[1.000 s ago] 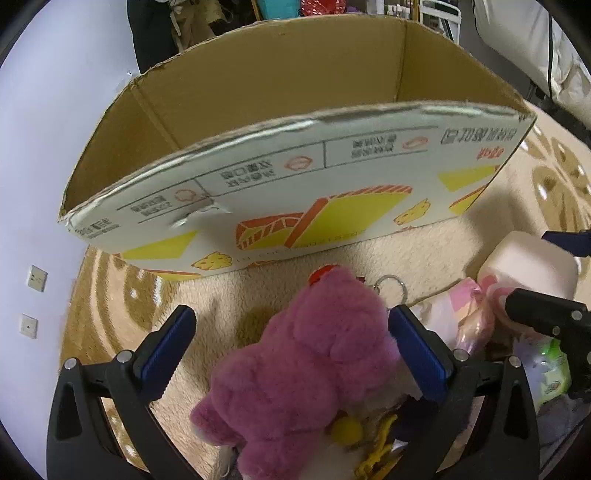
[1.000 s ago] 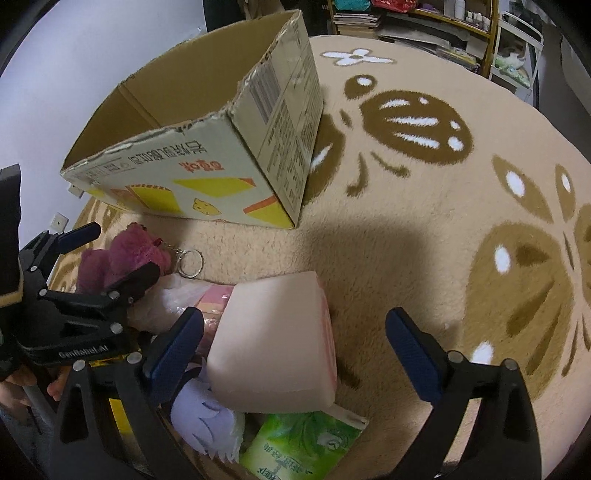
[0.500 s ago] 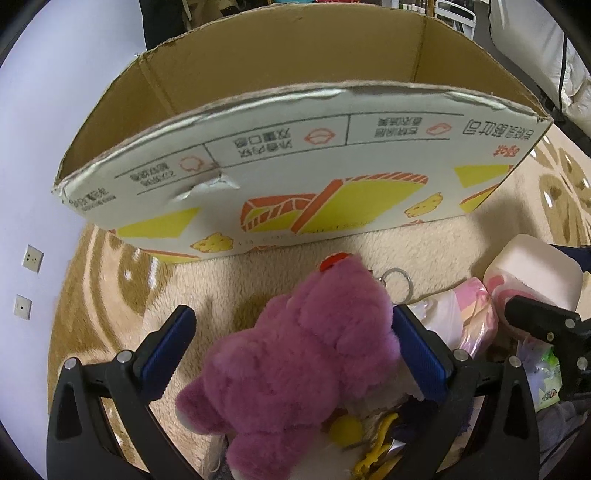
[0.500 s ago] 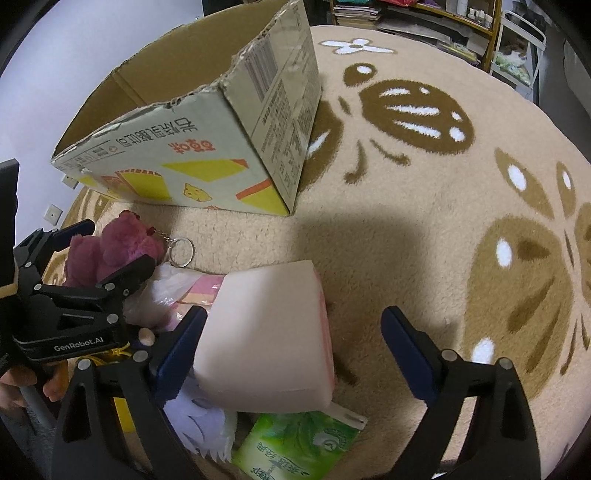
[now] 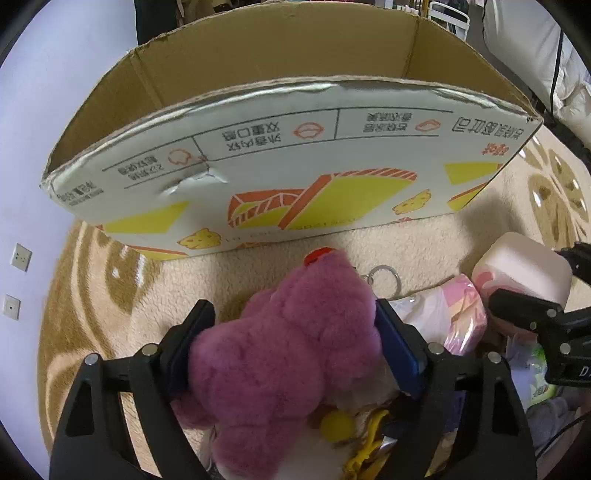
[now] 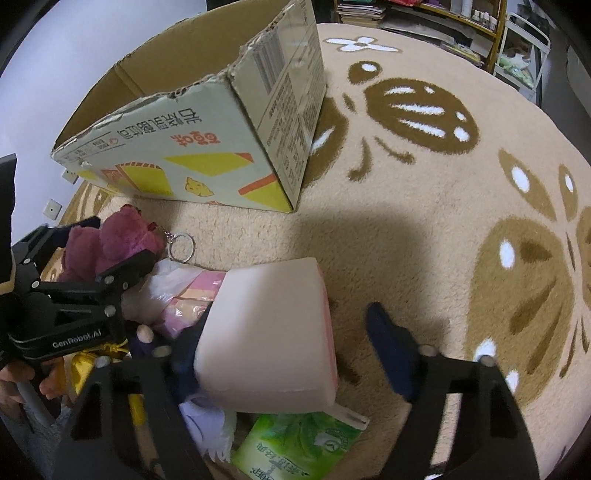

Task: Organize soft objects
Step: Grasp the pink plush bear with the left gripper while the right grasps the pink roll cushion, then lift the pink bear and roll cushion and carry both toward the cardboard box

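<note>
My left gripper (image 5: 291, 347) is shut on a purple plush bear (image 5: 280, 350) with a metal key ring (image 5: 384, 277), low over the pile in front of the cardboard box (image 5: 280, 177). The bear also shows in the right wrist view (image 6: 110, 243), with the left gripper (image 6: 92, 273) around it. My right gripper (image 6: 291, 350) is open, its jaws on either side of a pale pink cushion block (image 6: 269, 336); the right jaw stands apart from it. The block also shows in the left wrist view (image 5: 521, 266). The box (image 6: 192, 147) is open-topped.
The pile on the beige patterned rug (image 6: 443, 221) holds a pink packet in plastic (image 6: 184, 295), a green tissue pack (image 6: 299, 443), a white-lilac plush (image 6: 207, 424) and yellow items (image 5: 354, 435). Shelves (image 6: 424, 14) stand behind the rug.
My left gripper's jaws have closed in onto the purple bear. My right gripper has moved closer to the pink block, jaws narrowing somewhat.
</note>
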Demonstrator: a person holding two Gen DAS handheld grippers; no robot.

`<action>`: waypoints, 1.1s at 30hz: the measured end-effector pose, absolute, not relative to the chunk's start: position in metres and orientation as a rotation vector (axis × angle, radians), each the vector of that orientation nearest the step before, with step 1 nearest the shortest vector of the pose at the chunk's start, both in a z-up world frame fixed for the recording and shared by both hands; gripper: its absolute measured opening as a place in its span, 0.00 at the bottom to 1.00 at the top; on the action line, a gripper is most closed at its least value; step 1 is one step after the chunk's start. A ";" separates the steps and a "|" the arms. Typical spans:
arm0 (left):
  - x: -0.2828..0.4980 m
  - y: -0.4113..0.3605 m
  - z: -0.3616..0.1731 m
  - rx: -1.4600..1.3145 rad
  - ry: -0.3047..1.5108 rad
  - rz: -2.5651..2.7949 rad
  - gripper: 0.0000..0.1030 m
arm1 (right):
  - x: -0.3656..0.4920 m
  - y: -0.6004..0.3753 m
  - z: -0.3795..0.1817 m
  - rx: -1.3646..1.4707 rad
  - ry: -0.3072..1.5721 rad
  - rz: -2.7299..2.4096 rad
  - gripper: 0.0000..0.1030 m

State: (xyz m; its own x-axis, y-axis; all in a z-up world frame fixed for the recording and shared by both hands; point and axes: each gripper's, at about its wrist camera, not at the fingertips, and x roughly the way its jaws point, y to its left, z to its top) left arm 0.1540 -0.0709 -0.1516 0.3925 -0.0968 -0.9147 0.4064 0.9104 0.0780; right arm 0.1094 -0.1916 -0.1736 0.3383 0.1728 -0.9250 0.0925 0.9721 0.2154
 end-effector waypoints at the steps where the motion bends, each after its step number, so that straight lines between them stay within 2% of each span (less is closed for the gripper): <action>1: 0.154 -0.071 -0.152 0.316 1.123 -0.327 0.82 | 0.110 -0.191 -0.174 0.250 1.228 0.063 0.73; 4: 0.152 -0.076 -0.153 0.344 1.103 -0.327 0.82 | 0.110 -0.185 -0.173 0.228 1.225 0.075 0.69; 5: 0.152 -0.077 -0.153 0.350 1.096 -0.328 0.81 | 0.110 -0.183 -0.173 0.221 1.224 0.080 0.66; 6: 0.151 -0.078 -0.153 0.350 1.091 -0.325 0.80 | 0.110 -0.180 -0.173 0.217 1.223 0.083 0.58; 12: 0.156 -0.071 -0.149 0.277 1.081 -0.304 0.70 | 0.112 -0.177 -0.172 0.214 1.212 0.090 0.52; 16: 0.160 -0.061 -0.146 0.224 1.062 -0.303 0.66 | 0.111 -0.179 -0.167 0.212 1.193 0.091 0.50; 33: 0.147 -0.037 -0.102 0.205 0.961 -0.204 0.65 | 0.106 -0.176 -0.138 0.165 1.049 0.096 0.45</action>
State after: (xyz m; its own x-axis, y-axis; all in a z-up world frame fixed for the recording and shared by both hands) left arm 0.1471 -0.0368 -0.1015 0.5570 -0.0809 -0.8266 0.2616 0.9617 0.0822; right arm 0.1063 -0.1759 -0.1375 0.4960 0.1569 -0.8540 0.0001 0.9835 0.1807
